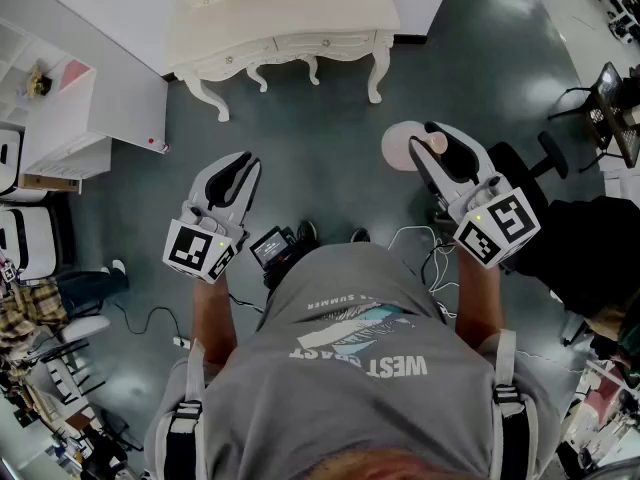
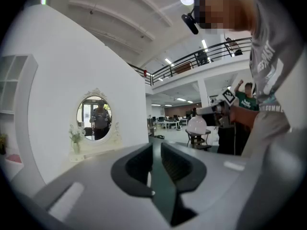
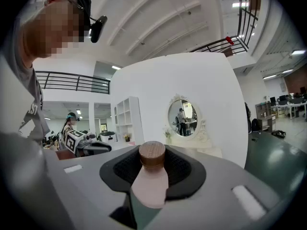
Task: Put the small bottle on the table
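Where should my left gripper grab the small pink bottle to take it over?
Probably the wooden cap: it stands free at the jaw tips of the right gripper, which clamps the small pink bottle by its body. Approach from the front, opening the shut left gripper first.

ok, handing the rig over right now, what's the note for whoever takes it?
Right claw: shut on the small pink bottle, wooden cap pointing away from the hand.
Left claw: shut, empty.
Table: white dressing table ahead, with bare floor between it and the person.
Done: bottle is in the grip.
Left: step up to the table, set the bottle on its top, open the right claw.
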